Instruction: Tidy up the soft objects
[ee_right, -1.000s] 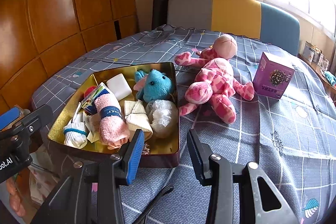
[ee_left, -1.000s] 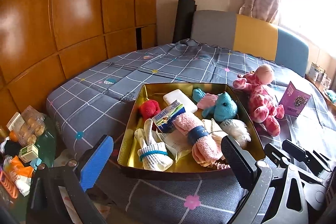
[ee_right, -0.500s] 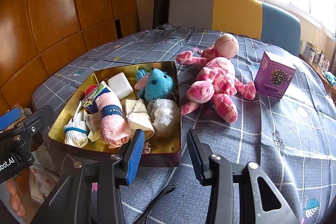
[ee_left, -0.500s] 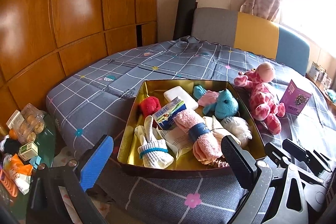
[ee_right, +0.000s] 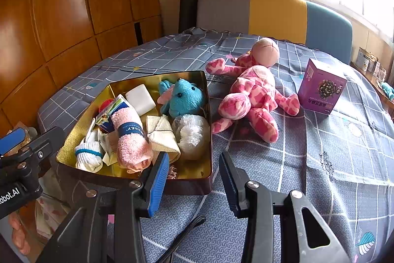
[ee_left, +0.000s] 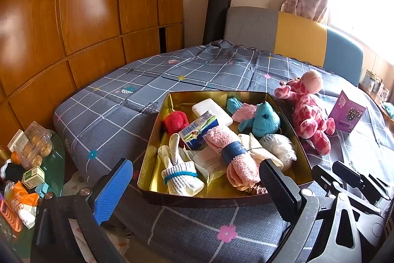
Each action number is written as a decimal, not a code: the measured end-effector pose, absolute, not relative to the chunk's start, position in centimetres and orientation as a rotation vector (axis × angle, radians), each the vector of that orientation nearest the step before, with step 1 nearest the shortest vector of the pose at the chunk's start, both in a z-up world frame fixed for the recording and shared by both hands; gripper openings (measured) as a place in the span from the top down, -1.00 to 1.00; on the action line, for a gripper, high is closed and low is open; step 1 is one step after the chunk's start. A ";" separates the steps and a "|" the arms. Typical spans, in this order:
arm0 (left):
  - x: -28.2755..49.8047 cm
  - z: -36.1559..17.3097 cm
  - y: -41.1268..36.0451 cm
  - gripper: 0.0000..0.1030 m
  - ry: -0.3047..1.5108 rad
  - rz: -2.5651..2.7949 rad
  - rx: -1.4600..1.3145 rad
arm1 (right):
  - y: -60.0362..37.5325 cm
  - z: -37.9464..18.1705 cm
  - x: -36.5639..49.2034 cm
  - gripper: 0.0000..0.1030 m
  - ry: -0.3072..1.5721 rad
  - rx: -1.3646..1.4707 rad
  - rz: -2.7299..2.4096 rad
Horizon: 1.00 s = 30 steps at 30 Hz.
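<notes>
A scrunchie [ee_right: 173,170] sits half hidden behind the right gripper's fingers [ee_right: 157,183]; the purple box's [ee_right: 320,88] print is unreadable

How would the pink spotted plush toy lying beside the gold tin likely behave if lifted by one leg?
The pink plush toy would probably flop: its limbs lie splayed and limp on the bedspread. It looks stuffed, so likely light for its size. Its fuzzy fabric should resist slipping, and the pads would likely squash it.

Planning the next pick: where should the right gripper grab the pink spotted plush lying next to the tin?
Probably the near leg of the pink spotted plush, which sticks out toward the right gripper and looks narrow enough for its open fingers. Come from the front, low over the bedspread; the gold tin crowds the plush's left, the purple box its right.
</notes>
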State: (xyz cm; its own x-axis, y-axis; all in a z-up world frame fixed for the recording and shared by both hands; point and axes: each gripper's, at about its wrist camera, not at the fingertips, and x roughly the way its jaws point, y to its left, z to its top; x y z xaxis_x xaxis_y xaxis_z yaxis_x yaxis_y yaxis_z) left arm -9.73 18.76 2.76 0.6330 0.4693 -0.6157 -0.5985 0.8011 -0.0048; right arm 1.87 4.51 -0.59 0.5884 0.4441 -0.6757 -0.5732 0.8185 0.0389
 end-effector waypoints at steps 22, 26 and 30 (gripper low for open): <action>-9.7 2.6 18.8 -0.99 0.644 0.614 -0.218 | 4.4 -0.7 1.9 0.18 0.732 -0.186 0.591; -9.7 2.6 18.8 -0.99 0.644 0.613 -0.218 | 4.4 -0.7 1.9 0.18 0.732 -0.184 0.591; -9.7 2.6 18.8 -0.99 0.648 0.611 -0.218 | 4.4 -0.7 2.0 0.17 0.733 -0.180 0.588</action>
State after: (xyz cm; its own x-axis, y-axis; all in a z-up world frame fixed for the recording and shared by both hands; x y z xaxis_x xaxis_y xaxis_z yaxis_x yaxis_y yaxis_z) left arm -9.69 18.81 2.57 0.6305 0.4627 -0.6232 -0.5945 0.8041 -0.0045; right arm 1.99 4.40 -0.70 0.5910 0.4410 -0.6755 -0.5632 0.8251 0.0460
